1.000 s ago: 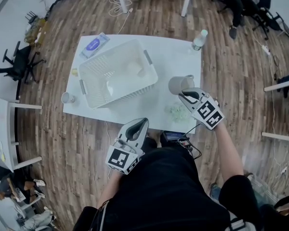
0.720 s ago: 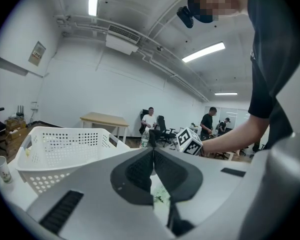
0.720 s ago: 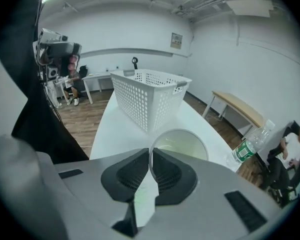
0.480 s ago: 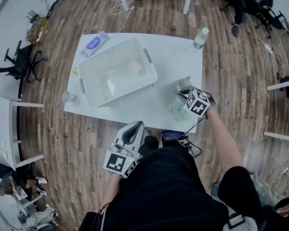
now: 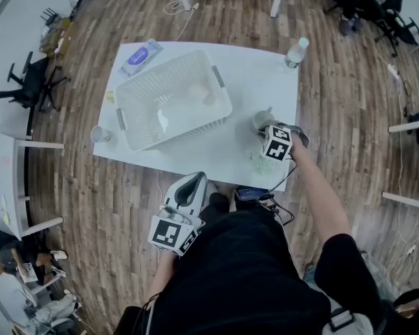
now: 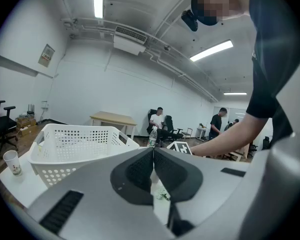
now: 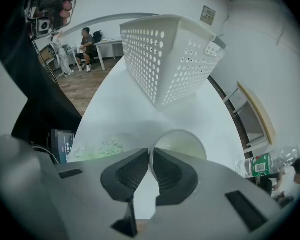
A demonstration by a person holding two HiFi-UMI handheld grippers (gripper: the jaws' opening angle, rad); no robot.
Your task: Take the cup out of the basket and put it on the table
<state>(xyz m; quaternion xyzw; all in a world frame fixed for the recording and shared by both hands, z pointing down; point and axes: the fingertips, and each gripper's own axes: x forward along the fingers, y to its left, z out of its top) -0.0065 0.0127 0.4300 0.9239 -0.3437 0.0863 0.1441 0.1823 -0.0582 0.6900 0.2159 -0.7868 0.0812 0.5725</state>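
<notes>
- The right hand-held gripper (image 7: 150, 156) points steeply down, its jaws clamped on the near rim of the cup (image 7: 182, 143). The cup's thin white wall is pinched between the pads.
- The cup stands upright directly below the tips, mouth up, on the white surface (image 5: 251, 75). It is outside the basket (image 5: 164, 68), which lies to this gripper's left.
- A crumpled pale green scrap (image 7: 95, 149) lies just beside the cup.
- The left hand-held gripper (image 6: 153, 151) has its jaws together on nothing. It is short of the surface's near edge, well apart from the cup.
</notes>
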